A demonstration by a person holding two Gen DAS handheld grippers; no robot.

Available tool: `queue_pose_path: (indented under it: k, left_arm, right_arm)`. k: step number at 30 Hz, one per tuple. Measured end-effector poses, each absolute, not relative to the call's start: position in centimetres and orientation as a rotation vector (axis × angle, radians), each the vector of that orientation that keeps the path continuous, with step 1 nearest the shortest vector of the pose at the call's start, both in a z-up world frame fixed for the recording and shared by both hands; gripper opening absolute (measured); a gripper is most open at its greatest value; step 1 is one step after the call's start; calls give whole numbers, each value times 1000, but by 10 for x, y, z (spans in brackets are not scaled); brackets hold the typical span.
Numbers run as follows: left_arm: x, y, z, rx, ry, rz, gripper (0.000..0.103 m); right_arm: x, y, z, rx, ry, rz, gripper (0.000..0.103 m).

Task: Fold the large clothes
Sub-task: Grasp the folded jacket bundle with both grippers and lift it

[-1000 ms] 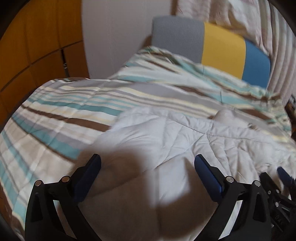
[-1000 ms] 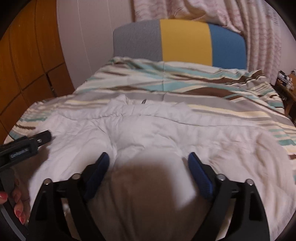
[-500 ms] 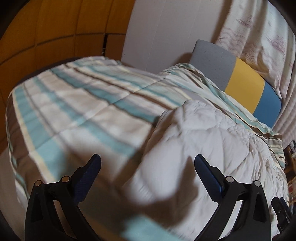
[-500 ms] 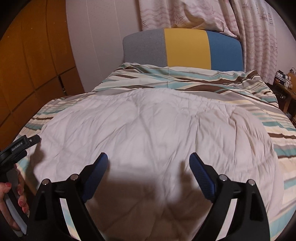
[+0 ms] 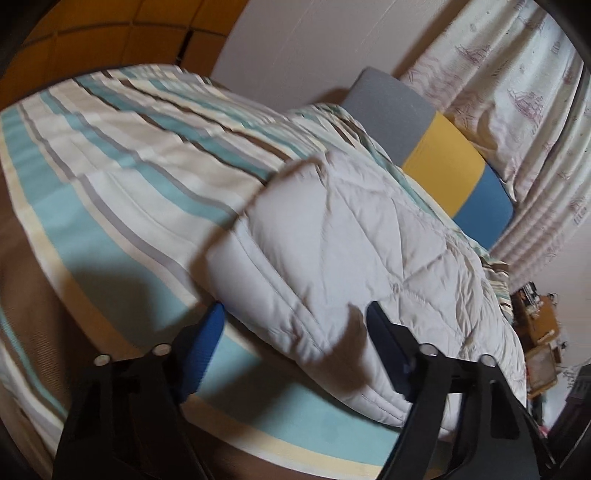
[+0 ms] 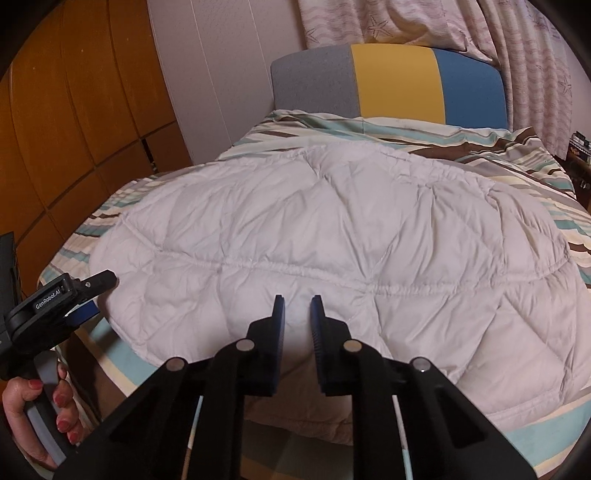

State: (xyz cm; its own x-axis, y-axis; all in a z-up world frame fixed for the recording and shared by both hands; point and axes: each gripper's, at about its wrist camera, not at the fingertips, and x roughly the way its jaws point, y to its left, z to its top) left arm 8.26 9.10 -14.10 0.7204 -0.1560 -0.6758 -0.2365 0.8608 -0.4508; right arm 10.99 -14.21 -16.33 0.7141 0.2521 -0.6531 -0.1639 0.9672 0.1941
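Note:
A white quilted padded garment (image 6: 332,240) lies folded over on a striped bed. In the left wrist view the garment (image 5: 362,251) runs from the middle to the right. My left gripper (image 5: 295,325) is open, its jaws on either side of the garment's near left corner edge. It also shows from the side in the right wrist view (image 6: 92,291). My right gripper (image 6: 297,306) is nearly shut, with a narrow gap between its blue pads, just above the garment's near edge. I cannot tell whether cloth is pinched.
The striped bedspread (image 5: 110,177) covers the bed. A grey, yellow and blue headboard (image 6: 391,85) stands at the far end, with curtains (image 6: 498,29) behind. An orange wardrobe (image 6: 74,110) stands to the left. A cluttered bedside table (image 5: 535,325) is at the right.
My right gripper has closed from wide open to a narrow gap. My left gripper has swung further left and down to the garment's corner, its jaws narrower than before. The garment lies flatter.

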Motion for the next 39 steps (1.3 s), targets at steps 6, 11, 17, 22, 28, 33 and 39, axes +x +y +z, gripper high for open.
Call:
queue_pose_path:
  k: [6, 11, 17, 22, 28, 33, 39]
  left_arm:
    - [92, 93, -154, -630, 773, 21, 76]
    - [95, 90, -158, -633, 741, 25, 76]
    - [101, 89, -160, -659, 707, 63, 76]
    - [105, 99, -160, -753, 683, 77, 74]
    - [111, 104, -163, -844, 669, 85, 60]
    - [111, 102, -160, -898, 666, 32, 31]
    - [94, 75, -109, -706, 526, -35, 25]
  right_arm:
    - [120, -137, -184, 95, 796, 211, 13]
    - [123, -131, -193, 53, 816, 184, 13]
    - [120, -121, -203, -15, 802, 149, 13]
    - [117, -123, -206, -4, 789, 154, 13]
    - [116, -124, -206, 3, 784, 156, 13]
    - [115, -124, -206, 17, 782, 156, 13]
    - [115, -129, -205, 33, 780, 159, 13]
